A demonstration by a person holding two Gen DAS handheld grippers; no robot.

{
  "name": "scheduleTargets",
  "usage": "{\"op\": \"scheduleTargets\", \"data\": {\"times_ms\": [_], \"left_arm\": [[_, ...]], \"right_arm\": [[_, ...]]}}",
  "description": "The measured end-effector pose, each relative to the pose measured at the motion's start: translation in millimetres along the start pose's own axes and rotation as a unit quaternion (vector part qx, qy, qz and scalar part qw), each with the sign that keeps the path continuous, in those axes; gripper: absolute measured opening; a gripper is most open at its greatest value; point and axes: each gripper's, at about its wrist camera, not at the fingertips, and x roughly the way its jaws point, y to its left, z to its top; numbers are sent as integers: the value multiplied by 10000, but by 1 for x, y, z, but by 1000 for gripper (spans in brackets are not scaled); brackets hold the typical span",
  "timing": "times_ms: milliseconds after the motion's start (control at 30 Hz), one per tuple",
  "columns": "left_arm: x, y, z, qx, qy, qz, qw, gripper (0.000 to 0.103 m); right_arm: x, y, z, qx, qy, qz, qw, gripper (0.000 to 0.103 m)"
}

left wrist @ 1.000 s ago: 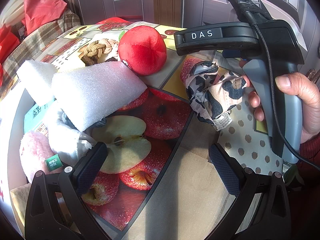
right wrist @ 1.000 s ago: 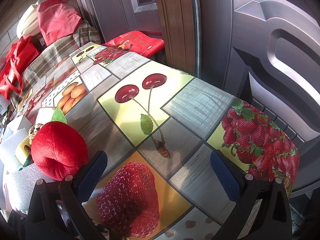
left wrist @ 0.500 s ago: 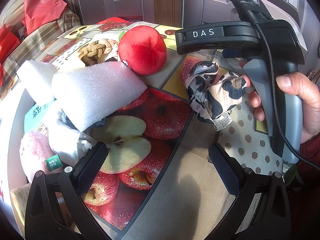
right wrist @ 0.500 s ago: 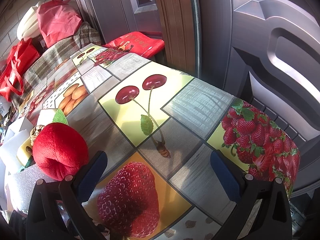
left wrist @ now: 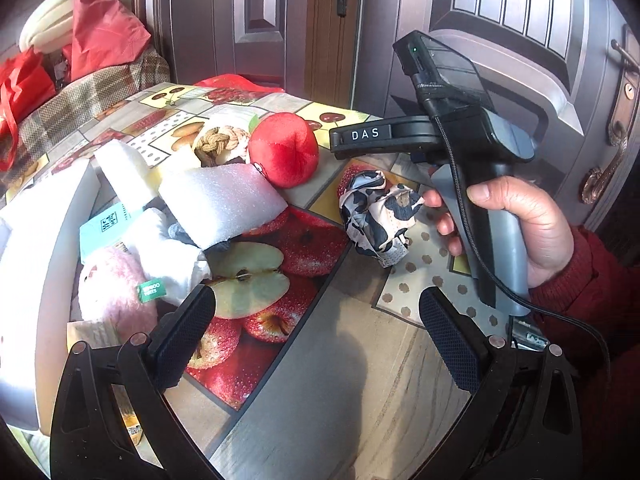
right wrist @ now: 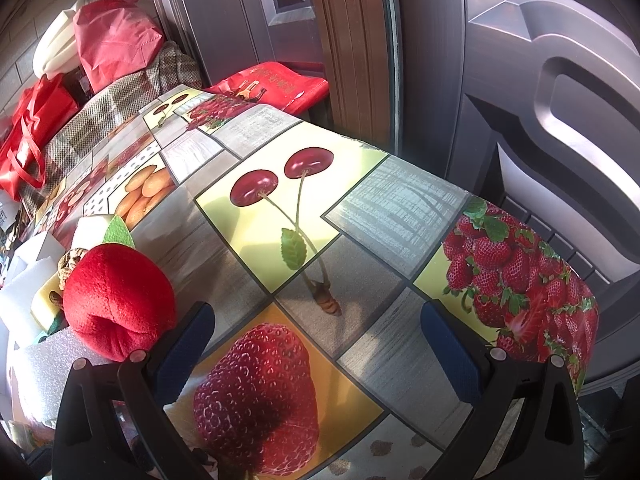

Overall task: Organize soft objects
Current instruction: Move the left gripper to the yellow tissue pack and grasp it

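Observation:
A crumpled cow-print cloth (left wrist: 376, 216) lies on the fruit-print tablecloth (left wrist: 320, 380), beyond and right of my left gripper (left wrist: 320, 340), which is open and holds nothing. A red plush fruit (left wrist: 284, 150) sits further back, touching a white foam block (left wrist: 220, 200). A knotted rope (left wrist: 218, 140) lies behind the foam. A pink fluffy item (left wrist: 112, 292) and white fabric (left wrist: 160, 248) are piled at the left. A hand grips the right gripper's handle (left wrist: 496, 232) just right of the cloth. My right gripper (right wrist: 320, 344) is open and empty, with the red plush (right wrist: 116, 296) at its left.
A white box wall (left wrist: 40, 280) stands at the left edge. Red bags (right wrist: 112, 36) and a plaid-covered seat (right wrist: 120, 96) stand behind the table. A metal door (right wrist: 540, 100) is close beyond the table's far right edge (right wrist: 588, 320).
The left gripper has drawn back and tilted up, so the cloth and plush sit lower and further left in its view. The right gripper has hardly moved.

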Motion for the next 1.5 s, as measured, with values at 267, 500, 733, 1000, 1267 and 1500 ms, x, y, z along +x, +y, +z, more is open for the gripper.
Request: {"op": "scheduleTargets", "data": {"times_ms": [267,500,733,1000,1267,1500], "left_arm": [[-66,68,-26,-397,-504,726,9953,103],[-62,84,-30,-211,-363,1245,9913,103],[-78,107,-54,-840,-615,1510,9830,103],[-69,115,-61,-1018,-419,1784,9778,103],[-63,77,-63,-519,-252,1461,9876,102],[-48,73,-61,-564,138,1117,9920,102]], "right_arm": [[0,0,0,-1,1,-3,10000,103],[-1,-1,-1,13,-6,20,10000,103],[-1,-2,-1,27,-12,35,10000,103],[-1,0,0,-2,0,15,10000,103],[-1,-1,-1,5,-3,34,10000,103],[-2,-1,0,31,-16,80,10000,103]]}}
